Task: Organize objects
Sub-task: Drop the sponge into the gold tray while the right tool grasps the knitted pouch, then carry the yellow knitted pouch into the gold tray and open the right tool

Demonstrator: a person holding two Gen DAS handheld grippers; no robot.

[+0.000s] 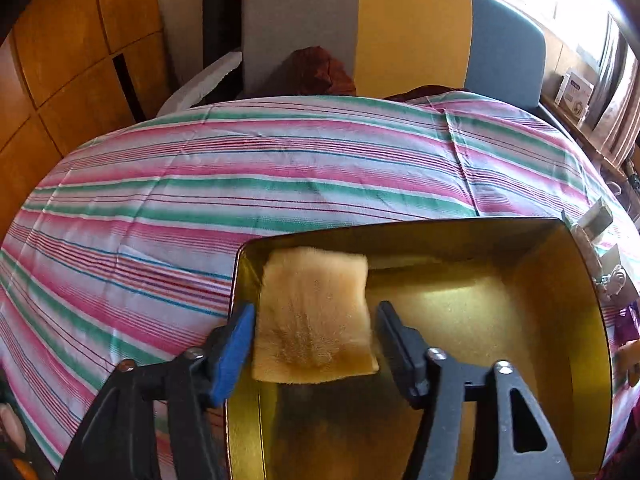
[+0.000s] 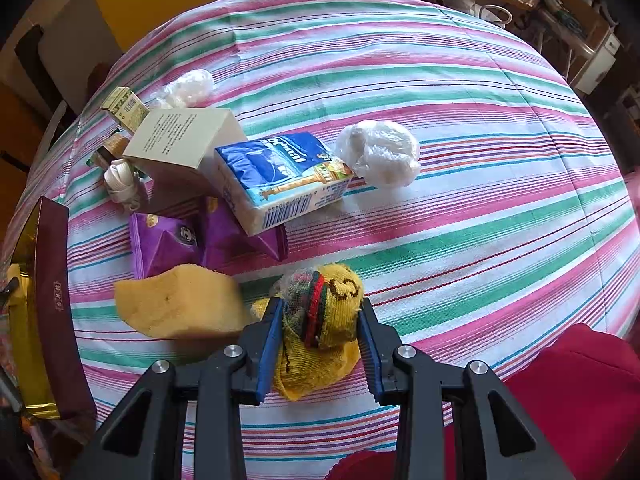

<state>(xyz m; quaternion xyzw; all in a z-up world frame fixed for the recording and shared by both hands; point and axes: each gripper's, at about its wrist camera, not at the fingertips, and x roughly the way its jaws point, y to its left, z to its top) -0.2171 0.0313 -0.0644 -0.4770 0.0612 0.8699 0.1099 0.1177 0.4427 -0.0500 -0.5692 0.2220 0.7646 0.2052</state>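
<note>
Two grippers were in your hands. Your left gripper [image 1: 314, 334] stood wide over the gold tin [image 1: 568, 320], its fingers either side of a sponge [image 1: 314, 312] lying in the tin's far left corner, with small gaps showing. To the right, your right gripper [image 2: 318, 338] held narrow around a yellow sock [image 2: 320, 340] on the striped tablecloth [image 2: 460, 160], pads at its sides. Just left of it lay a second sponge [image 2: 180, 306]; farther off sat purple packets [image 2: 168, 240], a blue carton [image 2: 280, 176] and a beige box [image 2: 180, 140].

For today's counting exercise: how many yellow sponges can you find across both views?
2. One sponge lies inside the gold tin; another sponge lies on the striped tablecloth. Others may be hidden.
</note>
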